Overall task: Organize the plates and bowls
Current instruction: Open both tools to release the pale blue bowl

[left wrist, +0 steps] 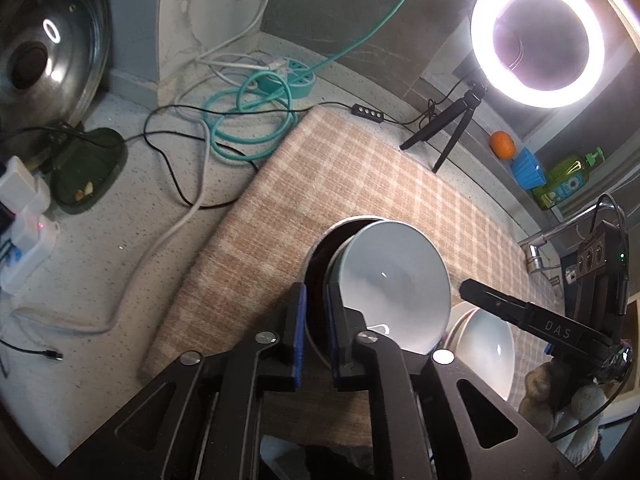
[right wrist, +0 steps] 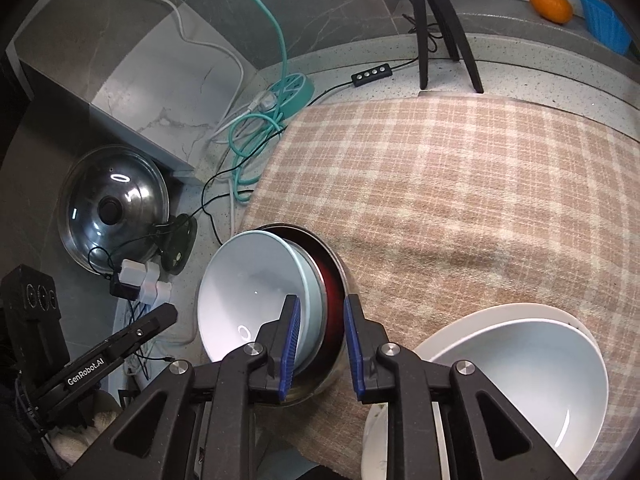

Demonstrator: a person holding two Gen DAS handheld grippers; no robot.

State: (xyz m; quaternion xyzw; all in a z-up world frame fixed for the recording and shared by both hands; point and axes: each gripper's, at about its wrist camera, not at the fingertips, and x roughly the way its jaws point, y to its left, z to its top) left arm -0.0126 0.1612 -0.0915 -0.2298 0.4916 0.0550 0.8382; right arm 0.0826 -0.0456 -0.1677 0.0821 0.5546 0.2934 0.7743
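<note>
Both hand-held grippers (left wrist: 316, 336) (right wrist: 322, 344) straddle the nested bowls' (right wrist: 256, 292) rims.

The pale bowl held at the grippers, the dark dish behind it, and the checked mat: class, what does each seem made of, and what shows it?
Pale bowl: probably glazed ceramic or melamine; smooth and glossy, reflecting the ring light.
Dark dish: likely metal; thin shiny rim, dark red inside.
Checked mat: woven cloth; soft fuzzy plaid, matte.
</note>
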